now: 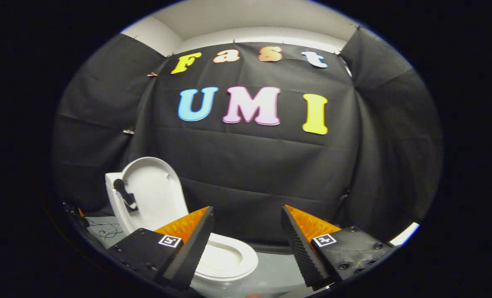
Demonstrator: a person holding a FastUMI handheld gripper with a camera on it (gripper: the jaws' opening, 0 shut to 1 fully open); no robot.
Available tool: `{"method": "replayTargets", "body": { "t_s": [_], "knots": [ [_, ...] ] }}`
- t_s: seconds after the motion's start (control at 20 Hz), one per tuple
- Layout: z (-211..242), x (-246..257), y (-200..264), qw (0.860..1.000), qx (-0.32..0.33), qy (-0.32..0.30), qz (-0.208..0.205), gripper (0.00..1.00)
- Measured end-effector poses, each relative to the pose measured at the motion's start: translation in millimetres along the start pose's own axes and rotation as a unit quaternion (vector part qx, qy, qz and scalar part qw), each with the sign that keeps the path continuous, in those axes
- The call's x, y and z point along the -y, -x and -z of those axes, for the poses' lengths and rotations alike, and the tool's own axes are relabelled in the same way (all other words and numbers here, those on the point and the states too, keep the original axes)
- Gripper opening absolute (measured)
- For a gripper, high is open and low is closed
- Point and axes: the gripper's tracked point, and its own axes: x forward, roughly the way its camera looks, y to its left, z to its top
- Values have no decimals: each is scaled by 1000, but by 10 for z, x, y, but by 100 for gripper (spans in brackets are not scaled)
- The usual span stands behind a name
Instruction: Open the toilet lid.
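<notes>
Gripper view: gripper (pixel 247 231) fingers spread wide, holding nothing. Toilet lid (pixel 153 190) already up, standing upright behind the seat (pixel 225 258), up and left of the fingers. Looks done; just back away w/o bumping it.

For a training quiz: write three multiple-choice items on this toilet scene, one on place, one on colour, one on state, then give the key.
1. Where is the toilet bowl?
A. Between the fingers
B. Partly behind the left finger
C. Beyond the right finger

2. What colour is the toilet lid?
A. White
B. Black
C. Orange

3. How does the lid stand?
A. Flat on the bowl
B. Raised upright
C. Clamped in the gripper

Key: 1 B, the left finger covers part of the bowl's rim. 2 A, the lid shows white against the black cloth. 3 B, the lid stands up behind the bowl, and the open gripper holds nothing.
</notes>
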Motion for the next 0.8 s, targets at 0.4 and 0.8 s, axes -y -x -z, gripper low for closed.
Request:
{"method": "replayTargets", "body": {
  "t_s": [0.4,0.8],
  "knots": [
    [365,515,97,998,-16,-33,59,100],
    [390,261,120,999,-7,-16,33,99]
  ]
}}
